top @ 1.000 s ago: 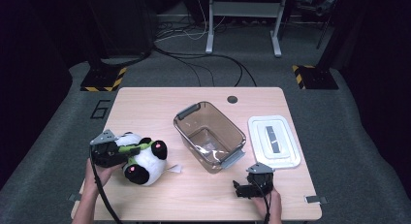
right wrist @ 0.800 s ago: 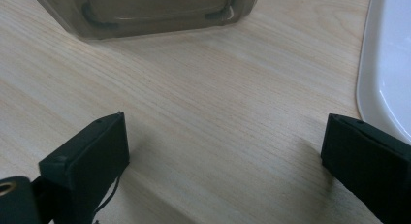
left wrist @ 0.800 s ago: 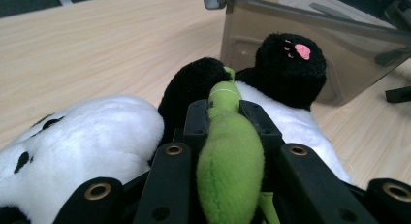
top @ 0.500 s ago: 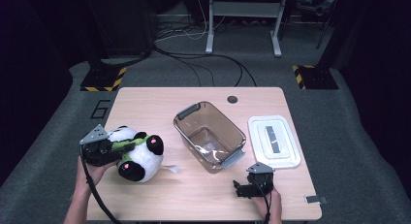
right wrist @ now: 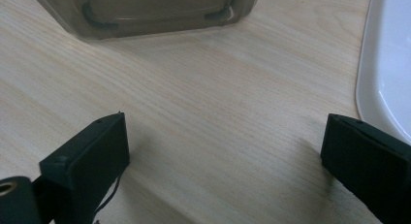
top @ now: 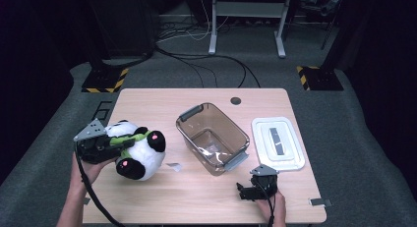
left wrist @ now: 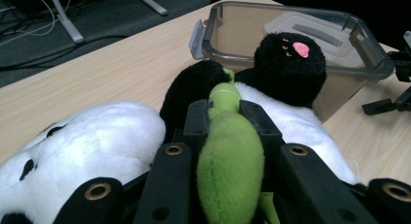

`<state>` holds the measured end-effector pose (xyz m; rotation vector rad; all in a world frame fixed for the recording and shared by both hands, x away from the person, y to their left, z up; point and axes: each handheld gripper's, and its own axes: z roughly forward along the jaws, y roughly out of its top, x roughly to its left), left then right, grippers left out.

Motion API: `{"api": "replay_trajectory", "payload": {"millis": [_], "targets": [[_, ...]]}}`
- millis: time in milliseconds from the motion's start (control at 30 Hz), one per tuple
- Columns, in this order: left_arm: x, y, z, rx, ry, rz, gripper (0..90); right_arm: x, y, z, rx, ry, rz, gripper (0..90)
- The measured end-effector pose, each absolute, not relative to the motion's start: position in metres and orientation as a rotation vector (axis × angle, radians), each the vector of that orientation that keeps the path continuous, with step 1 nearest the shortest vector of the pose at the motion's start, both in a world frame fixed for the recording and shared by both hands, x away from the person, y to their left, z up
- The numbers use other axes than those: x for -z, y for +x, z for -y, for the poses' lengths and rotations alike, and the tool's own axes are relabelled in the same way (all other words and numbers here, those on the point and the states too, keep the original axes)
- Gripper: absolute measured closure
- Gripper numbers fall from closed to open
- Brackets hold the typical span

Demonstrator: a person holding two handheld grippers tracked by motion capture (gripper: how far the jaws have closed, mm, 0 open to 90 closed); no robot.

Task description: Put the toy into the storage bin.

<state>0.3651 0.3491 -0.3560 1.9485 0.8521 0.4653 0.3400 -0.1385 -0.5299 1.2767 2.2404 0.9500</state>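
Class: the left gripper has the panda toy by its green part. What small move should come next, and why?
Probably lift and carry the black-and-white plush panda right, toward the open clear plastic bin. The left gripper is clamped on the panda's green plush piece; the bin sits empty beside it.

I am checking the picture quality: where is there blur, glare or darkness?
High view: dark surroundings, glare inside the clear plastic bin. Left gripper view: the green plush piece up close looks soft. Right gripper view: the light wooden table is sharp, the white lid washed out.
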Motion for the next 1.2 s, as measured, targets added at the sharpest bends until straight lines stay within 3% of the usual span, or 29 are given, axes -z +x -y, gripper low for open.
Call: {"api": "replay_trajectory", "payload": {"millis": [1200], "targets": [[0.282,0.391,-0.298,-0.526,1.950,-0.653,74.7,0.530,0.340,0.138,-0.946,1.279,-2.235,2.8]]}}
